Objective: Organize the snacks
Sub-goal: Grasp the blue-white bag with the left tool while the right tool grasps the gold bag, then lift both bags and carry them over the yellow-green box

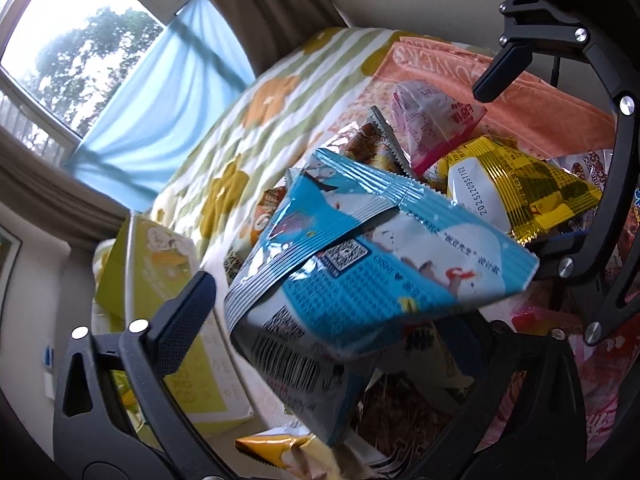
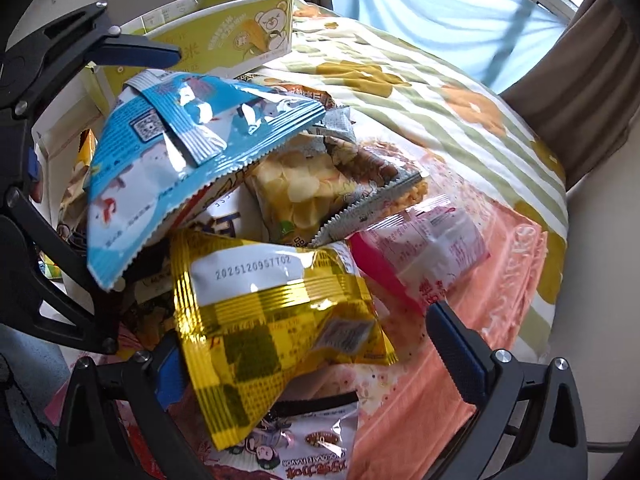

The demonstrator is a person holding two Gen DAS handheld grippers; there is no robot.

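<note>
Nearest, the left gripper [image 1: 324,320] straddles the blue snack packet [image 1: 360,264], its fingers [image 1: 180,320] spread either side; whether the far pad touches the packet I cannot tell, so it looks poised to seize rather than gripping. The right gripper [image 2: 316,356] likewise brackets the yellow packet [image 2: 276,320], fingers released around it. Both packets top a heap of snacks on a pink towel [image 2: 480,320]. Beyond stands the green carton [image 2: 256,36], probably the destination, on the flowered bed [image 2: 440,92].
</note>
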